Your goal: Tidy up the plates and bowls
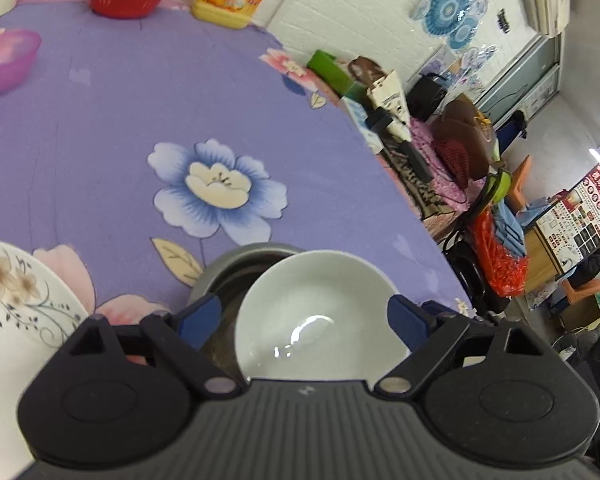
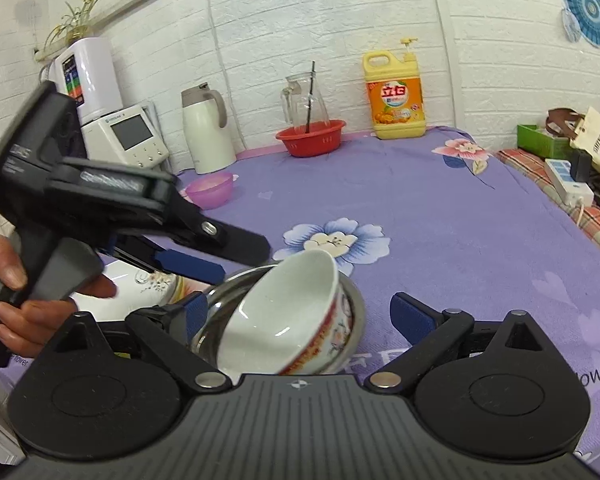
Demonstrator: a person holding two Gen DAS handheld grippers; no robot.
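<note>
Left gripper (image 1: 304,320): jaws spread, bowl (image 1: 316,312) between, tilted in steel basin (image 1: 260,252). Advice: seat bowl flat, withdraw gently.

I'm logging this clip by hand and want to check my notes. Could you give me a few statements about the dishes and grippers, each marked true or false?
1. The white bowl sits tilted inside the metal bowl. True.
2. The left gripper is clamped on the white bowl. False: its jaws stand wide, with the pads clear of the bowl.
3. The red basket holds a glass pitcher. True.
4. The yellow detergent bottle lies on its side. False: it stands upright by the wall.
5. The right gripper is open. True.
</note>
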